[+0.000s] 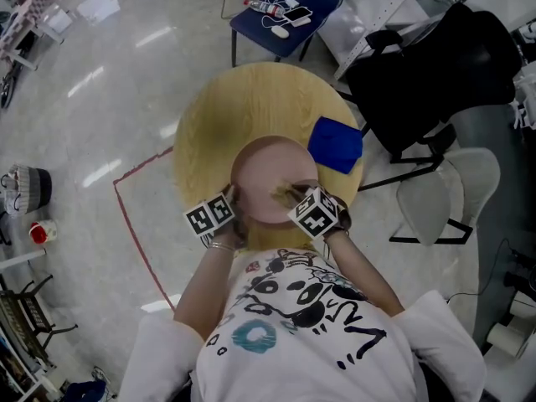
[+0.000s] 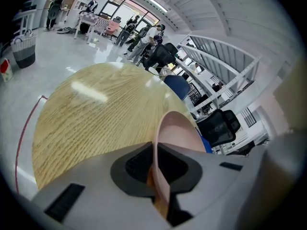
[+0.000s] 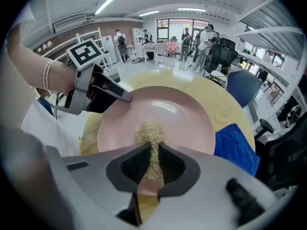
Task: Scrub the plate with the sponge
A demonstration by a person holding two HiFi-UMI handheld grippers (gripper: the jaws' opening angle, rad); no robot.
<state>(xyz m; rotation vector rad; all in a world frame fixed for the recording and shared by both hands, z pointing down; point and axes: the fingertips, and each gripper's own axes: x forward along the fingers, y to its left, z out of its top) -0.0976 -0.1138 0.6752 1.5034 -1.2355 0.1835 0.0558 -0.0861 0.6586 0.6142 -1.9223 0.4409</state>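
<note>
Firmly gripped on both sides.
Left tool (image 2: 156,174) pinches the pink plate (image 3: 184,114) by its rim; right tool (image 3: 152,163) pinches the sponge (image 3: 151,132), its long axis running up-frame onto the plate, mid-frame on the counter (image 1: 251,99).

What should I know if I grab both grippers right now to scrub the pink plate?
Left gripper: shut on the near rim of the round pink plate, steadying it.
Right gripper: shut on the tan fibrous sponge, whose tuft touches the plate's inner face near the person's side.
Where things are: the plate sits on the round light wooden table; a blue cloth lies on the table beside the plate, on the right.
Done: both grips are set, with the sponge on the plate.
Left: no dirt or foam shows, so how much has been scrubbed cannot be told. Probably work the sponge across the whole face.
</note>
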